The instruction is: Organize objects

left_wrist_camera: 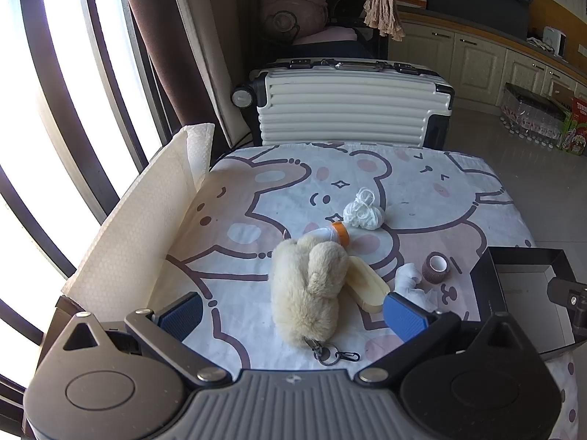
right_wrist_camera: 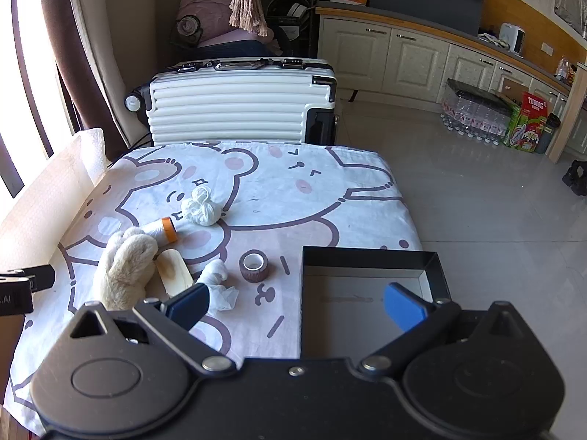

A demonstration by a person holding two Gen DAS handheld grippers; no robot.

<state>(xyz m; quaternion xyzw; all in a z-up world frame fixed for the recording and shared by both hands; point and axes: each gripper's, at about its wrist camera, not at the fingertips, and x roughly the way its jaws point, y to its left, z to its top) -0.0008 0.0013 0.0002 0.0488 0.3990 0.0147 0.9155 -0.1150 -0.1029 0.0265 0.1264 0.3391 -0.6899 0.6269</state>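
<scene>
Black tray (right_wrist_camera: 370, 256) fully seen only in my right view, one plush toy (left_wrist_camera: 312, 286), one tape roll (left_wrist_camera: 436, 266), both grippers (left_wrist_camera: 293, 315) (right_wrist_camera: 297, 306) spread, empty.

light: strong daylight from the tall barred window (left_wrist_camera: 55, 117) at left, blown out white | table: cartoon-bear printed cloth (left_wrist_camera: 422, 190) evenly bright, soft short shadows falling right of items | back of room dimmer | glare: pale tiled floor (right_wrist_camera: 477, 198) shiny | distortion: fisheye bends edges, corners dark | focus: sharp, near gripper bodies slightly soft
</scene>
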